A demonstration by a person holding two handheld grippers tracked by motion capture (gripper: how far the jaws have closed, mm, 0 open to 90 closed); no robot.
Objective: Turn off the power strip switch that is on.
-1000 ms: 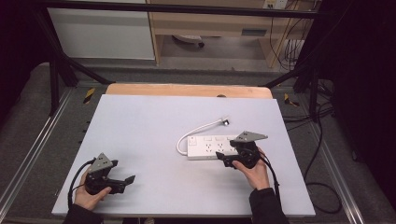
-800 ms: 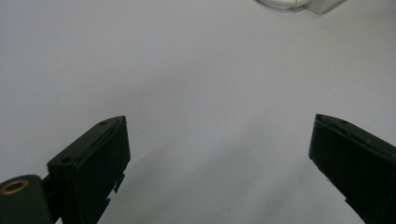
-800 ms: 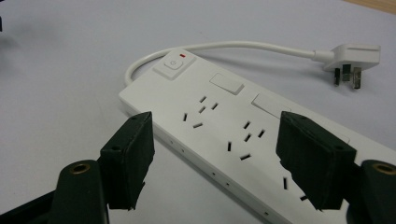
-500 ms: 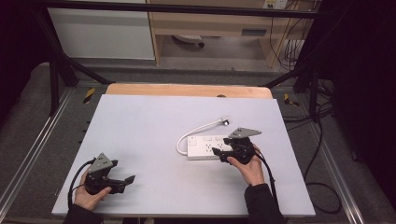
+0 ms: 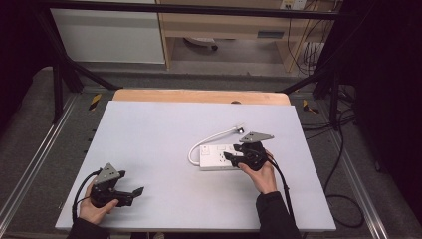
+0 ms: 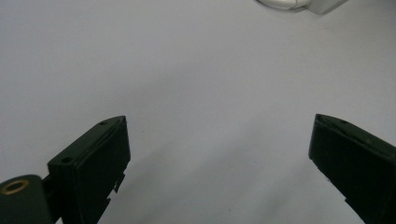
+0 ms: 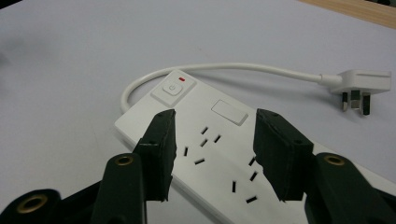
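Power strip point(image 7: 224, 154): white glossy plastic slab | right gripper point(image 7: 212, 149) fingers closing astride | left gripper point(image 6: 217, 154) wide

The setting is looking like a lab or a test bench rather than a home. A flat pale grey tabletop point(image 5: 164, 149) is sitting on a light wooden board point(image 5: 199, 96) inside a frame of black metal bars point(image 5: 59, 74), with silver aluminium rails point(image 5: 30, 169) running along both sides. Loose black cables point(image 5: 343, 199) are trailing over the grey carpeted floor point(image 5: 25, 109), and a pale wooden shelf unit point(image 5: 239, 25) with hanging wires is standing behind, beside a white cabinet panel point(image 5: 109, 35).
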